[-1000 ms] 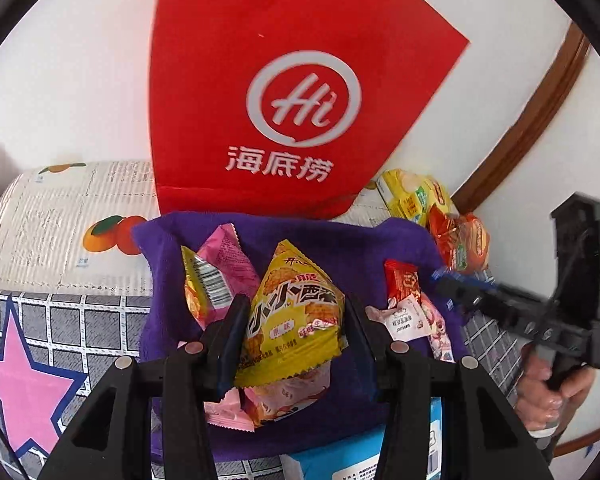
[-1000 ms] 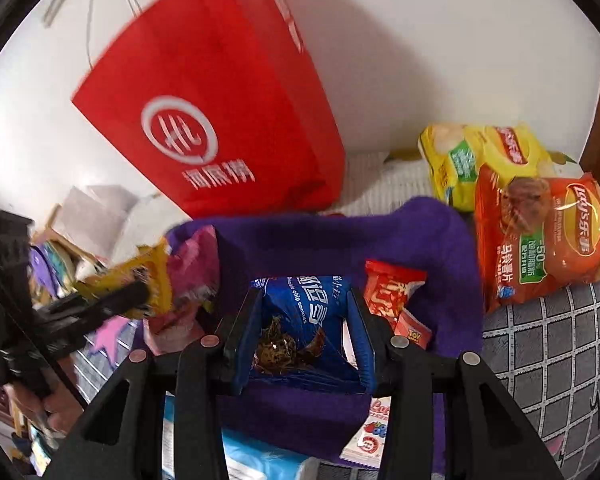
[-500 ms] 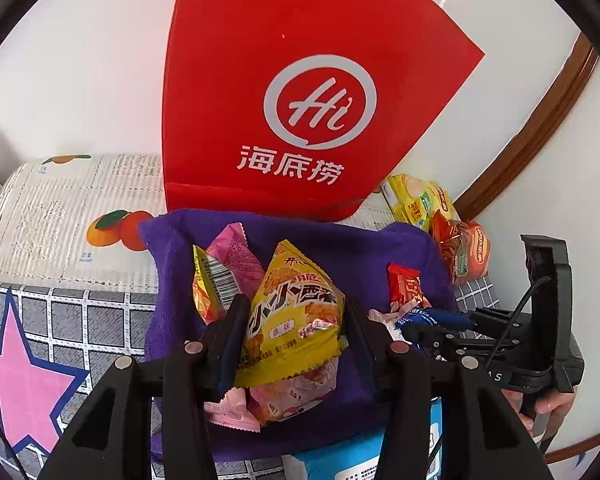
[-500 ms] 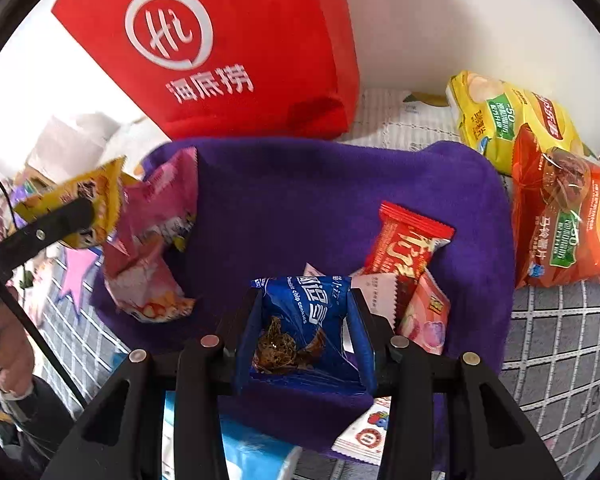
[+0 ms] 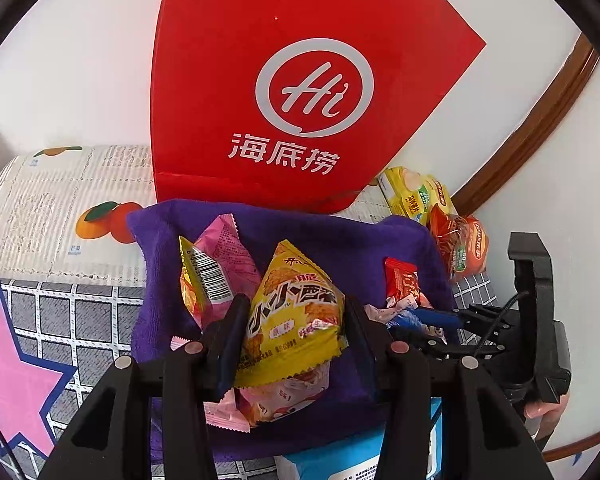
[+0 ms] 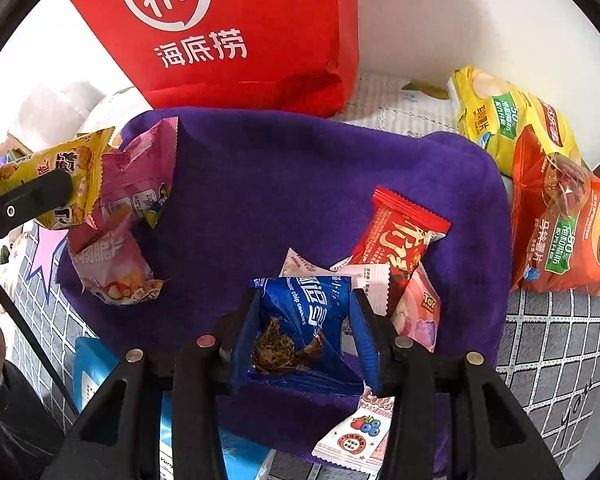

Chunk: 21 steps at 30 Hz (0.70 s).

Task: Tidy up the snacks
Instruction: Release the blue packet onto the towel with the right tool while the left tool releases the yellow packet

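Observation:
My left gripper (image 5: 292, 320) is shut on a yellow snack packet (image 5: 296, 316) and holds it above the left side of a purple cloth (image 5: 332, 236); the packet also shows at the left of the right wrist view (image 6: 60, 176). My right gripper (image 6: 304, 320) is shut on a blue chocolate-chip cookie packet (image 6: 300, 320), low over the near part of the cloth (image 6: 284, 184). Pink packets (image 6: 116, 248) lie on the cloth's left. A red packet (image 6: 400, 240) and pale pink and white packets (image 6: 416, 304) lie on its right.
A red paper bag (image 5: 284, 92) stands against the wall behind the cloth. A yellow chip bag (image 6: 500, 116) and an orange chip bag (image 6: 568, 232) lie right of the cloth. A light blue pack (image 6: 88, 376) sits at the near edge. A checked cover (image 6: 552, 344) lies underneath.
My right gripper has dropped lower over the cloth with the blue packet, toward the red and pink packets. My left gripper has held the yellow packet nearly still.

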{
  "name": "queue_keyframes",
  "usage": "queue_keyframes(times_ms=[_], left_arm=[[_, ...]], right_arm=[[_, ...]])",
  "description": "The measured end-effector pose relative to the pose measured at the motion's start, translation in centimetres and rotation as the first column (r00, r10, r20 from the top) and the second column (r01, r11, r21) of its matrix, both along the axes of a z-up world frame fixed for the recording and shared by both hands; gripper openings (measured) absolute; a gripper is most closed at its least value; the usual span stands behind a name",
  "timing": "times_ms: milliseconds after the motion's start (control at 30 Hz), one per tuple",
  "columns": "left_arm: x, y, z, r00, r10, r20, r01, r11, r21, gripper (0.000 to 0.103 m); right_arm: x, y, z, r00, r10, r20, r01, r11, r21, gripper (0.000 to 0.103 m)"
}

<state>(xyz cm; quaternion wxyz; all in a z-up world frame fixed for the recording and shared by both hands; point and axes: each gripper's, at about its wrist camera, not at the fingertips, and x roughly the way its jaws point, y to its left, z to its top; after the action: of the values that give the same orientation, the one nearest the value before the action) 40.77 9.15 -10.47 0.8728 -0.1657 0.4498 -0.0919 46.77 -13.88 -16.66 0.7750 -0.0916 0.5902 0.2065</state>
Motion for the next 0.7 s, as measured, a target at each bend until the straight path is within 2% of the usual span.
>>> queue_keyframes(times_ms=[133,267,633,700], left_arm=[[0.0,0.3,-0.1,1.0,0.008,0.005,-0.008,1.0,-0.021,0.046],[0.1,0.4,-0.2,1.0,0.016,0.022,-0.015,0.999,-0.043,0.046],[0.8,0.6,-1.3,0.999,0.052,0.006,-0.052,0.999,0.0,0.047],[0.9,0.5,-1.7,0.999,0.04,-0.011,-0.04,0.999,0.008,0.051]], right_arm=[[-0.2,0.2,0.7,1.0,0.003,0.031,-0.003,1.0,0.008,0.053],[-0.1,-0.4,1.8,0.998,-0.026,0.057,0.024,0.999,0.031,0.055],[0.9,-2.8,2.8,0.989,-0.134,0.056,0.13,0.989,0.072,0.055],[1.0,-2.9,2.8,0.988,-0.144,0.051,0.14,0.987,0.075,0.055]])
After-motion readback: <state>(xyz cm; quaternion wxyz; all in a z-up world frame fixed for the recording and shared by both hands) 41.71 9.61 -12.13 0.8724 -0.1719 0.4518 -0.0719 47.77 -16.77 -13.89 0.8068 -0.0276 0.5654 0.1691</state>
